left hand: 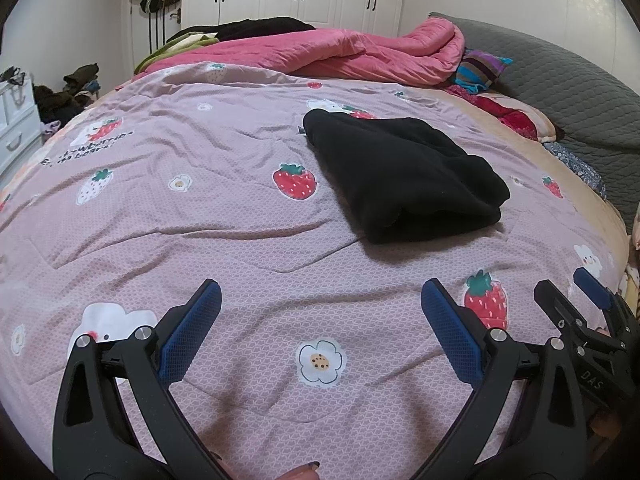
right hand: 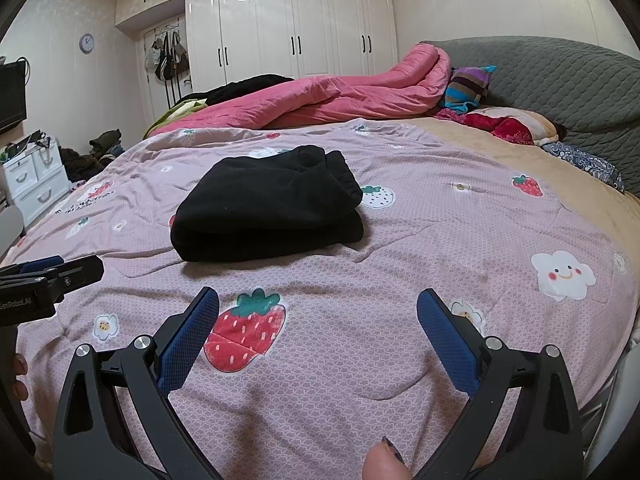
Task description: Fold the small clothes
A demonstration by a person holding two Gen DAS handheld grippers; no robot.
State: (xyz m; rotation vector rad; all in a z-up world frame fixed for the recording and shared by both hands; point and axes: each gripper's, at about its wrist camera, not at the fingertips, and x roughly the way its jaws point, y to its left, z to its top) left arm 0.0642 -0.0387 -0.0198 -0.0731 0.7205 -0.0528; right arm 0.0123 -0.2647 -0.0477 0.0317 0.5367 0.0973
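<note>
Black fleece garment (left hand: 404, 178), folded into a thick rectangular bundle, lies on the pink strawberry-and-flower printed bedspread (left hand: 224, 216) in the left wrist view, toward the right side of the bed and well short of its near edge. The left gripper (left hand: 320, 320) hovers over the bedspread near that edge, its two blue-padded fingers (left hand: 192, 332) spread wide with nothing between them, pointing toward the far side of the bed. The garment sits apart from it, ahead and to the right. At the right border the right gripper (left hand: 576, 292) shows side-on, just beside the left one; a fingertip of the person (left hand: 306, 470) peeks in at the bottom.

In the right wrist view the same folded garment (right hand: 268, 208) rests ahead and to the left on the bedspread (right hand: 440, 220), its rounded fold facing the camera. The right gripper (right hand: 318, 320) is released too, blue fingers (right hand: 448, 340) wide apart above a strawberry print, clear of the cloth. The left gripper (right hand: 52, 268) juts in from the left border. A rumpled pink quilt (right hand: 328, 96) lies along the bed's far edge.
</note>
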